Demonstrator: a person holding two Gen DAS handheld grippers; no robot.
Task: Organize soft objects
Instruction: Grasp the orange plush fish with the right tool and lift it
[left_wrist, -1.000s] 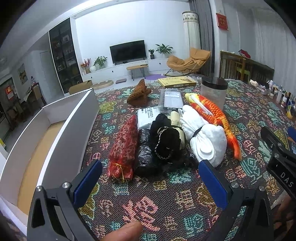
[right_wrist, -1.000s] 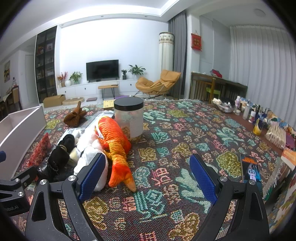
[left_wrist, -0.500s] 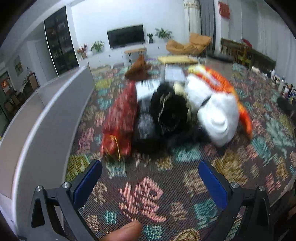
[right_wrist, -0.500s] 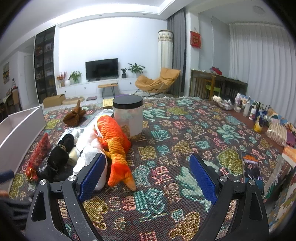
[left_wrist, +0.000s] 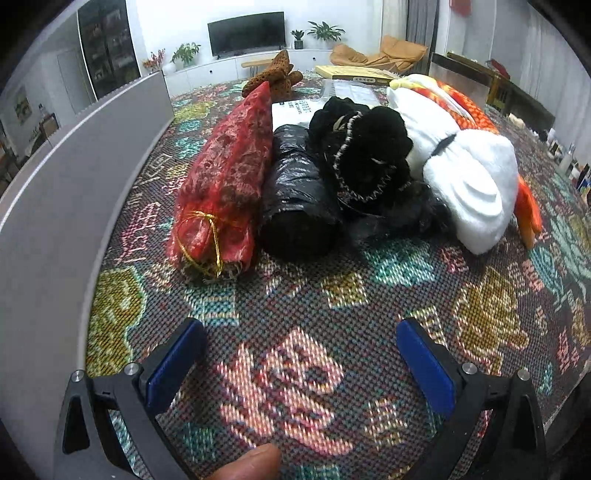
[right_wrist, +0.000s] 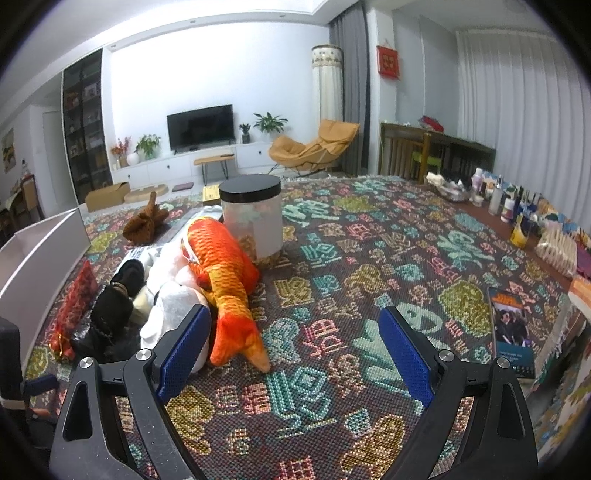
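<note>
— What do you have on the patterned woven table cover (left_wrist: 314, 373)?

— Taking the long white open box (left_wrist: 55, 206) as my landmark: just to its right lies a row of soft bundles, well apart from its wall. First the red mesh pouch tied with gold cord (left_wrist: 225, 173), then a black shiny roll (left_wrist: 299, 192), a black knitted piece (left_wrist: 365, 158), a white plush (left_wrist: 469, 184) and an orange plush fish (right_wrist: 225, 273).

— Which gripper is nearer?

— My left gripper (left_wrist: 299, 354), fingers spread wide and empty. The pouch lies ahead and slightly left, long axis pointing away from me. My right gripper (right_wrist: 295, 347) is likewise spread and empty, beside the fish.
</note>
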